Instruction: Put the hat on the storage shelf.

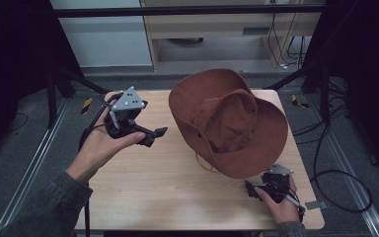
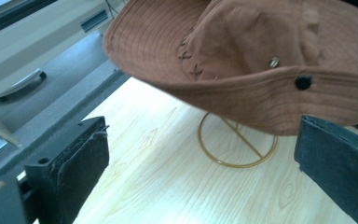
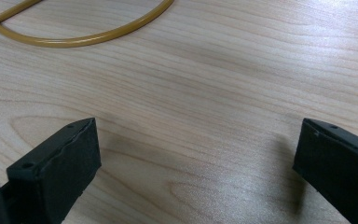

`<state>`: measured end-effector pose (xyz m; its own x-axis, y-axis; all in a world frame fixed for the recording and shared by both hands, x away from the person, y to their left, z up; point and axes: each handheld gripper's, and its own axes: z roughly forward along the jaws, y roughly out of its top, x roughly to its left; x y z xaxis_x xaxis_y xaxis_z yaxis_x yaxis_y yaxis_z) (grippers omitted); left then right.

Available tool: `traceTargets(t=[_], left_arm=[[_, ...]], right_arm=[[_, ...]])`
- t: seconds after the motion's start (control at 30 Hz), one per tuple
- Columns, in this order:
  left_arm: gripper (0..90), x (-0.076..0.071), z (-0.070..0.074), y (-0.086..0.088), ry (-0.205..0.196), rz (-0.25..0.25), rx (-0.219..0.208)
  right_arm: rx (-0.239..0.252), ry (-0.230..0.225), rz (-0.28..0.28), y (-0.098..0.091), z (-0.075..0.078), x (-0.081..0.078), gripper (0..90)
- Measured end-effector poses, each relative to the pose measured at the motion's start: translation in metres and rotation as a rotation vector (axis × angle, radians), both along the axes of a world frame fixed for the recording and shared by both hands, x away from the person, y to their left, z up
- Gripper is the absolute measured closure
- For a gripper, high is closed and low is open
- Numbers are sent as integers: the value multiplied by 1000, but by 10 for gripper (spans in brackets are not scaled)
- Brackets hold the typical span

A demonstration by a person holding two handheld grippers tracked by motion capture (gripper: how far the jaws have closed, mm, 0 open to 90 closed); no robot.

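Observation:
A brown wide-brimmed hat (image 1: 227,118) rests tilted on a gold wire stand (image 1: 205,165) at the right middle of the wooden table (image 1: 168,197). In the left gripper view the hat (image 2: 242,51) hangs over the stand's ring base (image 2: 223,162). My left gripper (image 1: 154,137) is held above the table left of the hat, pointing at it; its jaws (image 2: 200,158) are wide open and hold nothing. My right gripper (image 1: 249,189) sits low at the front right, under the brim's near edge. It stands open (image 3: 196,154) over bare wood, with the ring base (image 3: 74,42) just ahead.
Pale cabinets (image 1: 217,24) stand beyond the table's far edge. Black frame legs (image 1: 69,79) flank the table on both sides. Cables (image 1: 335,173) loop on the floor at the right. Bare tabletop lies in front of the hat.

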<state>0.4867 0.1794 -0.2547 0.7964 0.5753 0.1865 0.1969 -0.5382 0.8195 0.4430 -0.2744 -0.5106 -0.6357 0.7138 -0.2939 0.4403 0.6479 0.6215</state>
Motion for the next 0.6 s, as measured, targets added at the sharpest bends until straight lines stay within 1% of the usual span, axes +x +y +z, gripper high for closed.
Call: traceTargets(t=[0.03, 0.07, 0.17, 0.2, 0.3, 0.37, 0.43, 0.53, 0.57, 0.6], left_arm=[[27, 1, -2, 2, 0, 3, -2], [27, 2, -3, 4, 1, 7, 6], [27, 4, -8, 8, 8, 19, 2], [27, 4, -9, 10, 9, 23, 9], [27, 5, -14, 15, 15, 34, -6], [27, 6, -18, 18, 23, 39, 6], [27, 7, -22, 20, 23, 47, 7], [27, 7, -29, 25, 35, 52, 9], [27, 7, -32, 26, 39, 53, 3], [27, 7, -34, 27, 43, 55, 10]], right_arm=[[0, 0, 0, 0, 0, 0, 5], [0, 0, 1, 0, 0, 0, 5], [0, -1, 0, 0, 0, 0, 5], [0, -1, 1, 0, 0, 0, 5], [-1, -1, 1, 0, 0, 0, 5], [-1, -1, 2, 0, 0, 0, 5], [-1, -1, 2, 0, 0, 0, 5], [-1, -1, 1, 0, 0, 0, 5], [0, -1, 1, 0, 0, 0, 5], [0, -1, 1, 0, 0, 0, 5]])
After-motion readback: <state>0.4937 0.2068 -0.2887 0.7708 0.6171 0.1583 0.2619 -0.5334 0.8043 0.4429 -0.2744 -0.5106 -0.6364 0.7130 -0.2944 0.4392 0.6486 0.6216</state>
